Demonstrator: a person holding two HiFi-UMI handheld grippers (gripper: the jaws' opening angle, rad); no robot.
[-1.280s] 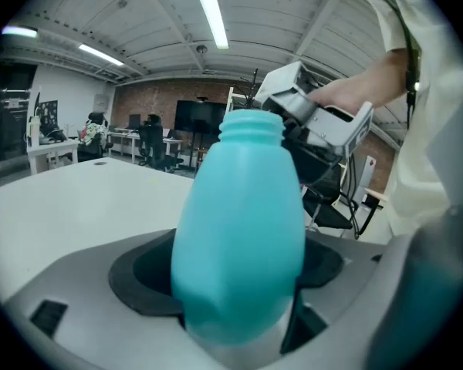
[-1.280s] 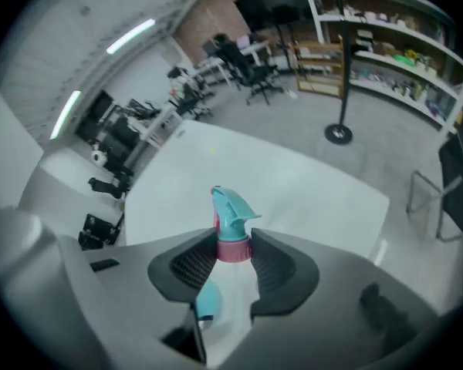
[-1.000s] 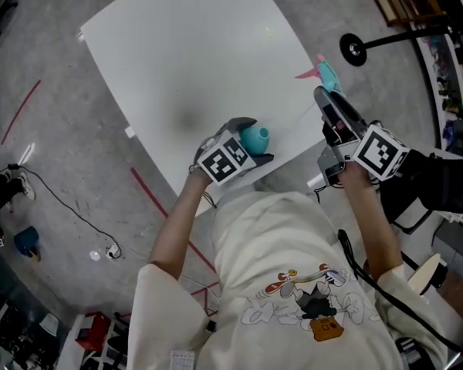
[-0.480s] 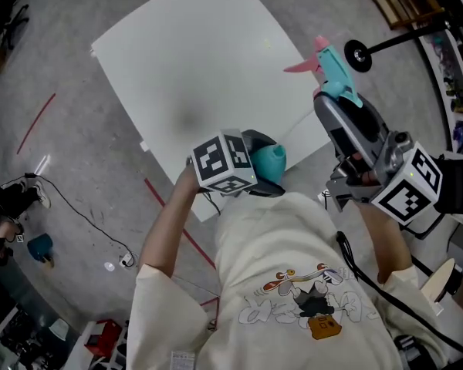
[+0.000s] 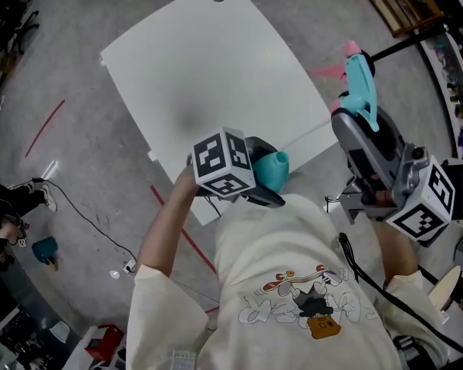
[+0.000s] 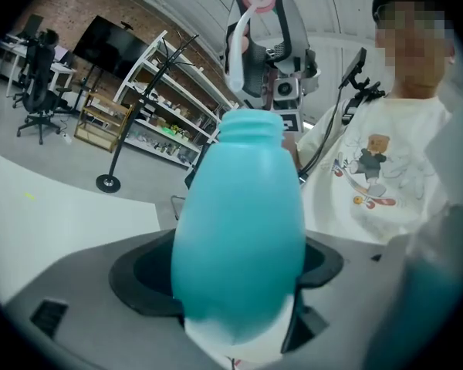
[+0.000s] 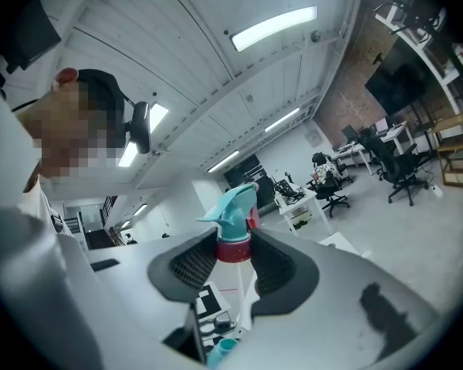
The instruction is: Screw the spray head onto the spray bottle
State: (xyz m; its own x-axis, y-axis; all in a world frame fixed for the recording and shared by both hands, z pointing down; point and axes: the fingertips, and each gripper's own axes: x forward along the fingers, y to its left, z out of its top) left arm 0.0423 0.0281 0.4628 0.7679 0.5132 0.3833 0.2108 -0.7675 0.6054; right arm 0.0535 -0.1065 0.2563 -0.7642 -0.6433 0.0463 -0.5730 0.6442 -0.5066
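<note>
an open lab-cum-office: a brick wall (image 7: 346,91), metal shelves (image 6: 150,91) loaded with gear, wheeled office chairs (image 7: 405,172) at desks (image 7: 302,203), a big dark screen (image 6: 100,48), strip lights (image 7: 274,27) on a white panelled ceiling (image 7: 216,75), and a bare concrete floor (image 5: 69,176) with red tape (image 5: 42,128) and a loose cable (image 5: 85,218).

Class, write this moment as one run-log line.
left tongs: shut on spray bottle | right tongs: shut on spray head | parts: apart | screwing: not yet begun
</note>
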